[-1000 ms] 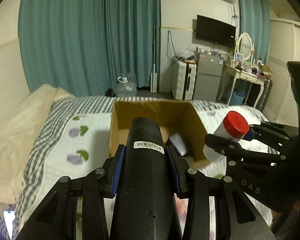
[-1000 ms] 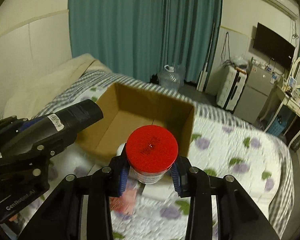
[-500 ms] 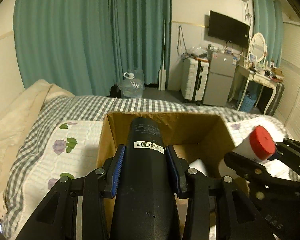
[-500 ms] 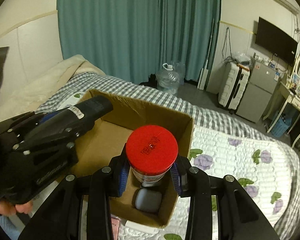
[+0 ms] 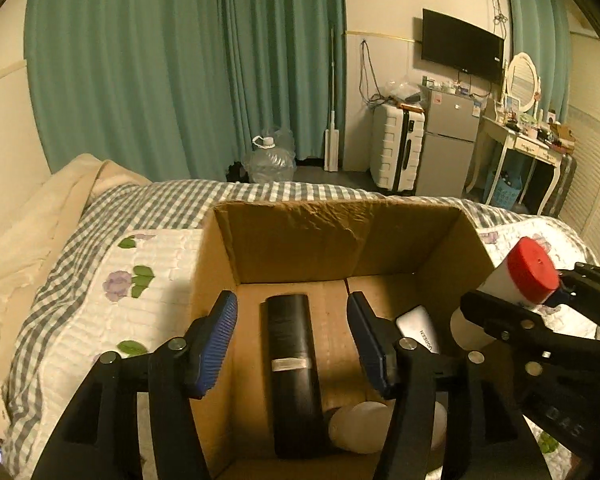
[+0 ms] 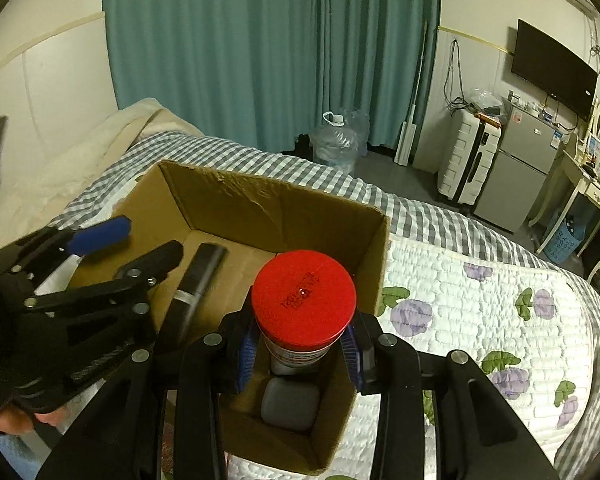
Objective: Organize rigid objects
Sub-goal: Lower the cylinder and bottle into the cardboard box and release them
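An open cardboard box (image 5: 320, 240) (image 6: 260, 216) sits on the bed. A black cylindrical bottle (image 5: 290, 360) (image 6: 196, 280) lies on the box floor. Above it hangs my left gripper (image 5: 292, 340) (image 6: 136, 244); its jaws are opening and the blue pads (image 5: 224, 336) stand clear of the bottle on both sides. My right gripper (image 6: 300, 356) (image 5: 516, 288) is shut on a white bottle with a red cap (image 6: 304, 296) (image 5: 532, 276), held over the box's right end.
In the box also lie a silver device (image 5: 418, 330), a white round object (image 5: 360, 428) and a grey rounded case (image 6: 290, 404). Flowered quilt (image 6: 480, 304) surrounds the box; a beige duvet (image 5: 28, 232) lies at left. A water jug (image 5: 268, 160), suitcase (image 5: 396, 148) and fridge stand beyond.
Both grippers came forward and down over the box. The left gripper's jaws parted and the black bottle dropped out onto the box floor. The right still grips the red-capped bottle.
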The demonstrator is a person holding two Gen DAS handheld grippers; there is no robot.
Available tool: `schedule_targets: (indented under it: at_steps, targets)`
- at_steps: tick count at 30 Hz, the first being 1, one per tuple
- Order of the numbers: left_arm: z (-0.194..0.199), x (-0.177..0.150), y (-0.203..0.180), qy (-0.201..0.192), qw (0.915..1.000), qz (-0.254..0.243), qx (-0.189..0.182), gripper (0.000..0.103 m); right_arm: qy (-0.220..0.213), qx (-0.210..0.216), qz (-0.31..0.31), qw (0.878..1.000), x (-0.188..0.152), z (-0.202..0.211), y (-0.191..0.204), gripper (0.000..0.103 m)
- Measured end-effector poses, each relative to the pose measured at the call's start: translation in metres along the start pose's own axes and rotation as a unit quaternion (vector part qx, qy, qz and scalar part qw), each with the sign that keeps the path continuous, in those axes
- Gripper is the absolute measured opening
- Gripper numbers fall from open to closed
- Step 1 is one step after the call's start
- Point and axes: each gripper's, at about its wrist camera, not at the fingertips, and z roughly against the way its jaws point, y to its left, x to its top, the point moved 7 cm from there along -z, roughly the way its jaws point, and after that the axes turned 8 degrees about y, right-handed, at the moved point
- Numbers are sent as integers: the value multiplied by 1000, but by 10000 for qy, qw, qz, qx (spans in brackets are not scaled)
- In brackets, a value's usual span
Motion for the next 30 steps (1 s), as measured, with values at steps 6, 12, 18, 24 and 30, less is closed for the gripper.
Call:
schedule_targets:
  at_steps: [6, 12, 18, 24, 30]
  targets:
    - [20, -3, 20, -83, 9998, 167, 29, 62, 161, 104, 129, 9997, 5, -11, 15, 36]
    - [18, -8, 34, -39, 9997, 195, 105, 62, 389, 270, 178, 9987, 9, -45, 32, 37]
    - [19, -14, 39, 6, 9998, 196, 91, 62, 156, 170, -56, 9997, 15, -39, 29, 62]
    - [46, -21, 41, -14, 9997, 254, 57, 63, -68, -94, -117, 9999, 12, 10, 19, 66]
    - [83, -41, 38, -52, 9998, 165, 56, 63, -311, -361, -237, 9986, -12, 78, 18, 73]
